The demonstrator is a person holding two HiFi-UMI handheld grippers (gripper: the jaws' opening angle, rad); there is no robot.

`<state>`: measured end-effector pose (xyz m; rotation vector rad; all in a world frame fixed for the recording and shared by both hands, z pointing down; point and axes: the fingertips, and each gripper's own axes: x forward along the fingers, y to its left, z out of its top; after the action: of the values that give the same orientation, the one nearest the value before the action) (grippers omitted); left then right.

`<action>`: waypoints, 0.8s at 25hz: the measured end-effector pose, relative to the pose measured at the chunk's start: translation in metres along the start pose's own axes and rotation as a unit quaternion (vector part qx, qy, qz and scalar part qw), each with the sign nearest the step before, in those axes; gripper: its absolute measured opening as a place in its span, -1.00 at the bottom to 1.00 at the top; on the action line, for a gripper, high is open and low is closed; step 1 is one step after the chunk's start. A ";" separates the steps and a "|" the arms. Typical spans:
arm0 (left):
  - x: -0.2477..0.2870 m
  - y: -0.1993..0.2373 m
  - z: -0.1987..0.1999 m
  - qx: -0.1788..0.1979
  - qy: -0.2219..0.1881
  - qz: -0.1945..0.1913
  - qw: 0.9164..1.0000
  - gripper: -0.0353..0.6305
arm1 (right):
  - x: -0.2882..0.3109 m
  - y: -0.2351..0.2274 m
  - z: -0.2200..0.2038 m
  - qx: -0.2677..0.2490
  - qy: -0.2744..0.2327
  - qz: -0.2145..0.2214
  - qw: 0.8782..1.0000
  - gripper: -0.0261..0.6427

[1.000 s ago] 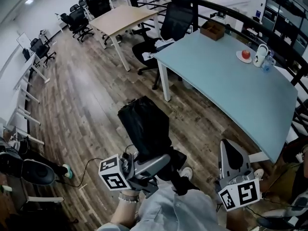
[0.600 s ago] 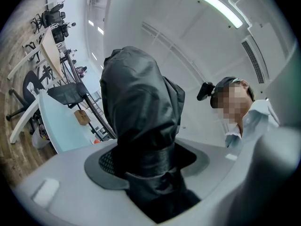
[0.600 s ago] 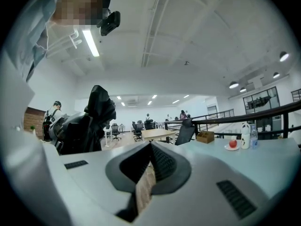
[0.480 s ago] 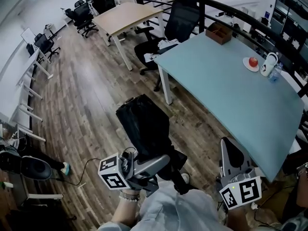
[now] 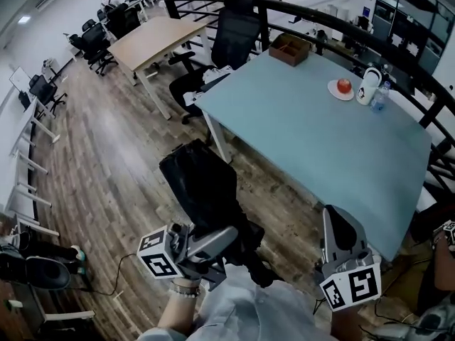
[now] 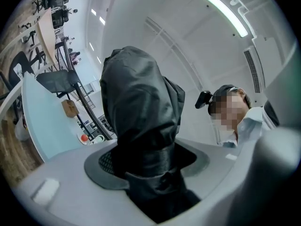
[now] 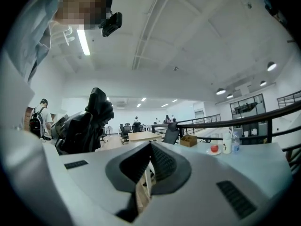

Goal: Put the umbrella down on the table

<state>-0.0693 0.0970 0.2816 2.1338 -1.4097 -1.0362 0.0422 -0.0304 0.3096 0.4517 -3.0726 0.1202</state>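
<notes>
The left gripper (image 5: 234,236), at seven o'clock in the head view, has its jaws clamped on the strapped neck of the umbrella (image 5: 202,190). This crinkled black fabric bundle points toward twelve, above the plank floor (image 5: 106,176) and short of the counter (image 5: 320,148). That smooth pale-blue counter spreads from one to three o'clock, its near edge and middle bare, with a wooden box (image 5: 289,48), plate (image 5: 340,91) and mug (image 5: 368,85) along the far rim. At five o'clock the right gripper (image 5: 334,215) has ribbed jaws together, empty.
</notes>
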 end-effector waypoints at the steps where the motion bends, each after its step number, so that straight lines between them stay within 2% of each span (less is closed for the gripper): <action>1: 0.006 0.001 -0.001 -0.003 0.005 -0.005 1.000 -0.06 | -0.001 -0.004 0.000 -0.001 0.001 -0.005 1.000 -0.94; 6: 0.030 0.009 -0.002 -0.014 0.022 -0.039 0.999 -0.06 | 0.003 -0.023 0.002 0.013 -0.005 -0.027 1.000 -0.94; 13: 0.060 0.043 0.014 -0.031 0.043 -0.063 0.997 -0.06 | 0.025 -0.045 0.006 0.007 -0.005 -0.065 0.998 -0.94; 20: 0.079 0.084 0.041 -0.026 0.090 -0.083 0.992 -0.06 | 0.066 -0.049 0.011 0.002 -0.010 -0.102 0.995 -0.94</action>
<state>-0.1346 -0.0062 0.2803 2.2729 -1.1264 -0.9017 -0.0071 -0.0966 0.3047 0.7678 -3.0225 0.1149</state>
